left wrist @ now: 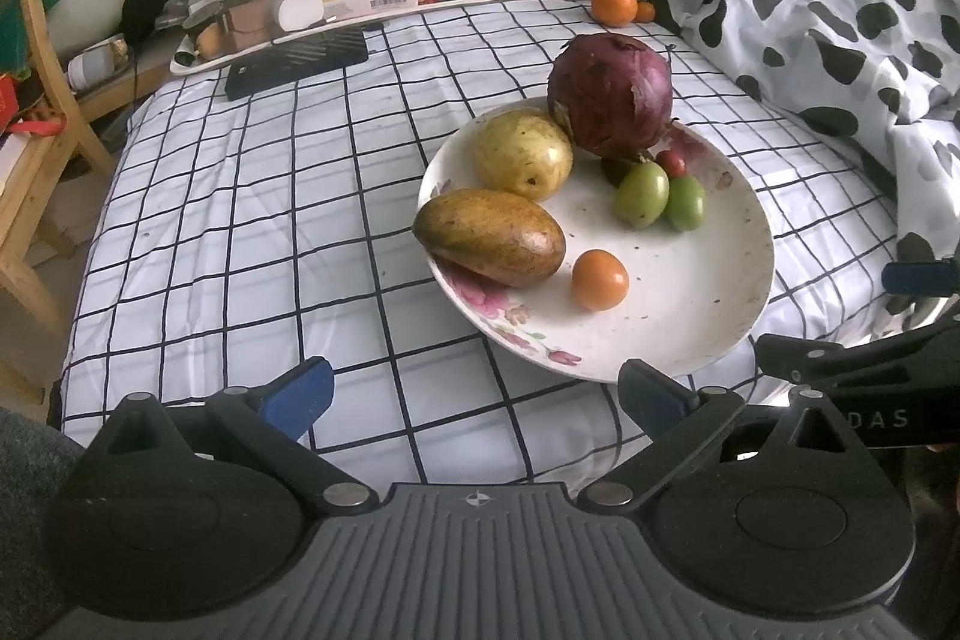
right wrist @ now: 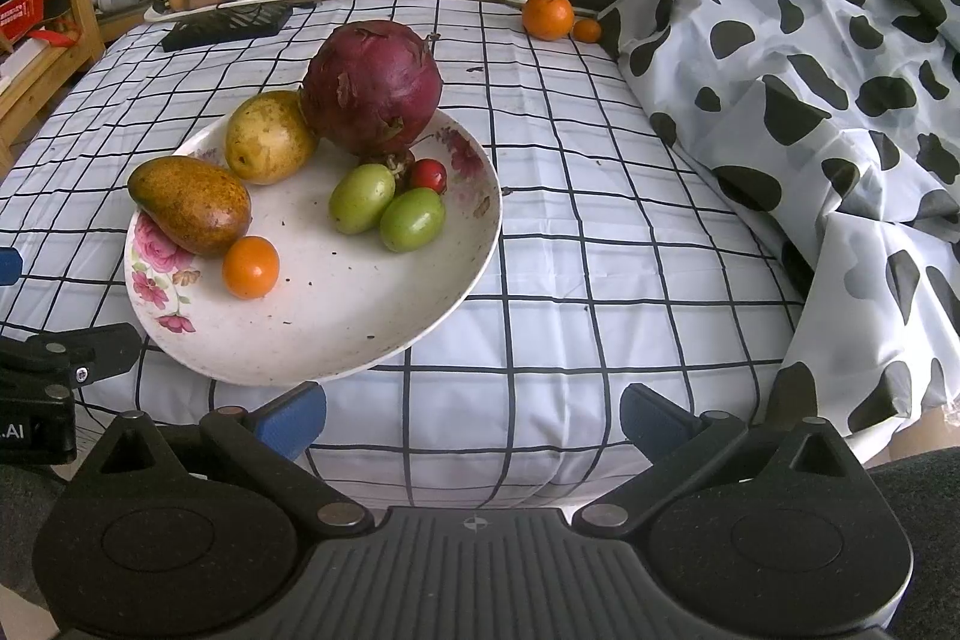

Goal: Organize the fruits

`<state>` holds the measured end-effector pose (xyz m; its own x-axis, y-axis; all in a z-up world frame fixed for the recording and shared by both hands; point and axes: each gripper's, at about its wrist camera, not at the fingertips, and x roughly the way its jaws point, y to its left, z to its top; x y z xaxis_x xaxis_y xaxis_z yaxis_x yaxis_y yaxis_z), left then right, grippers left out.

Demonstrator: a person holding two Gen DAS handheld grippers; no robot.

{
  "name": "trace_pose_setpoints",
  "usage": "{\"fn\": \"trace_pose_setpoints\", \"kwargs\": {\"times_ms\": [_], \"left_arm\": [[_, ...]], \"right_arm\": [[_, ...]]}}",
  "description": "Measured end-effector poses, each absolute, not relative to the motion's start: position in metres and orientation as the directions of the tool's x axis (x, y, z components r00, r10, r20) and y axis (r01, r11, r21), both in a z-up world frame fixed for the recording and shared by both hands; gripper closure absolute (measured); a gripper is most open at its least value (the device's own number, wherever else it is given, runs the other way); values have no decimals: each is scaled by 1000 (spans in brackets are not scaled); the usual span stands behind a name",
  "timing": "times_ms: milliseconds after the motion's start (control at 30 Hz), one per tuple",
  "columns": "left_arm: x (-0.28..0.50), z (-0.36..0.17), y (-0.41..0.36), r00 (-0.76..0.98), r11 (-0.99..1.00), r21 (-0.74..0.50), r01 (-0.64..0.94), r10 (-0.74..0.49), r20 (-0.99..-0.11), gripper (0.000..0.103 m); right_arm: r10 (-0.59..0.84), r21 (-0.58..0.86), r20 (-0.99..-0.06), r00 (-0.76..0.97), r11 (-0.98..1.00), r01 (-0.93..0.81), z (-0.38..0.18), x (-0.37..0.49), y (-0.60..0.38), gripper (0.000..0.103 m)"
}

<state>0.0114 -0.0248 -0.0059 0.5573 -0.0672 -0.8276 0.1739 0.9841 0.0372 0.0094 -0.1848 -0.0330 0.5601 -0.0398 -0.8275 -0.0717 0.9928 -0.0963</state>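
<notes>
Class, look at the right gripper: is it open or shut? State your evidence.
Open. The right gripper shows its two blue pads spread wide apart above the checked cloth, with nothing between them.

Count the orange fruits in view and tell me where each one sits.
3. One small orange fruit lies on the plate beside the brown mango. A larger orange and a tiny orange sit on the checked cloth by the cow-print cover. Others may be hidden.

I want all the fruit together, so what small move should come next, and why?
Probably reach the right gripper, which is open and holds nothing, forward toward the big orange. It sits with a smaller orange on the cloth beyond the plate, while the other fruit already lies on the plate.
</notes>
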Motion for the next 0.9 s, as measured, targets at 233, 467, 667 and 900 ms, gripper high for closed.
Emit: {"fn": "trace_pose_setpoints", "kwargs": {"times_ms": [233, 467, 667, 900], "left_arm": [[11, -6, -25, 555, 985, 36, 166, -63, -829, 0], [12, -6, -24, 556, 985, 36, 166, -63, -829, 0], [11, -6, -24, 558, 986, 34, 164, -64, -827, 0], [11, -6, -24, 558, 986, 35, 163, -63, -827, 0]], "right_arm": [[-39, -96, -827, 560, 993, -72, -33, 9, -185, 0], [-39, -95, -827, 562, 993, -72, -33, 9, -185, 0], [-39, -95, -826, 562, 993, -71, -33, 9, -185, 0], [-39, -96, -827, 562, 993, -71, -33, 9, -185, 0]]}}
